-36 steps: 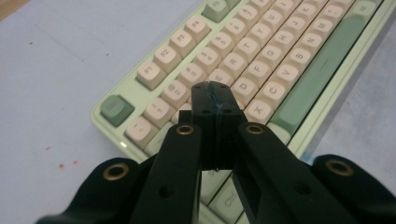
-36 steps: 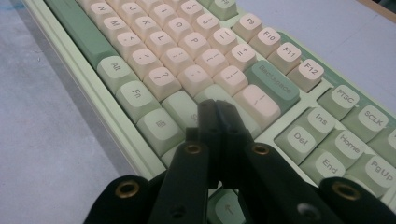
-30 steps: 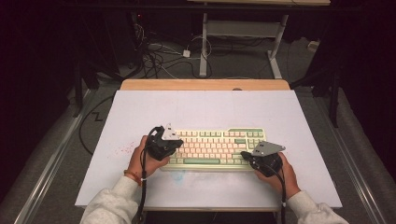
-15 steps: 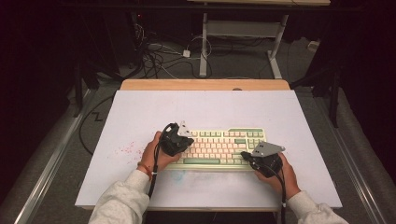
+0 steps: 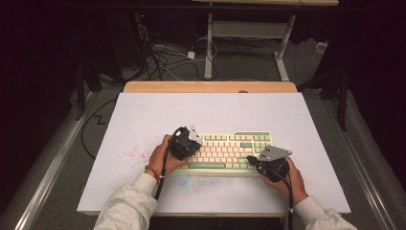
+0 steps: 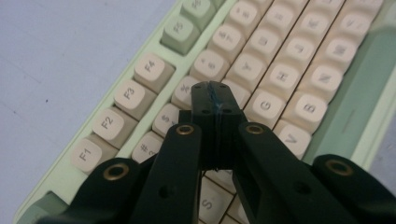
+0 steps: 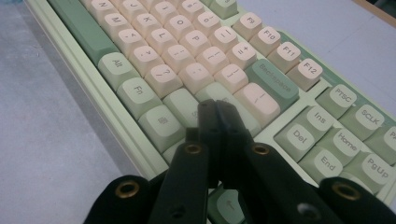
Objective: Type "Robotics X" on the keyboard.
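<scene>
Low in the frame's middle, both grippers, left [image 5: 192, 142] and right [image 5: 253, 160], jaws pressed together and empty, poke at the keyboard [image 5: 230, 149], typing seemingly underway, no end visible.

A lab or recording workspace, dimly lit: a table [image 5: 143, 120] under a plain white sheet stands on a grey floor, with loose cables [image 5: 163, 57] tangled beyond it, the metal legs of another bench [image 5: 209, 43] and dark surroundings behind.
</scene>
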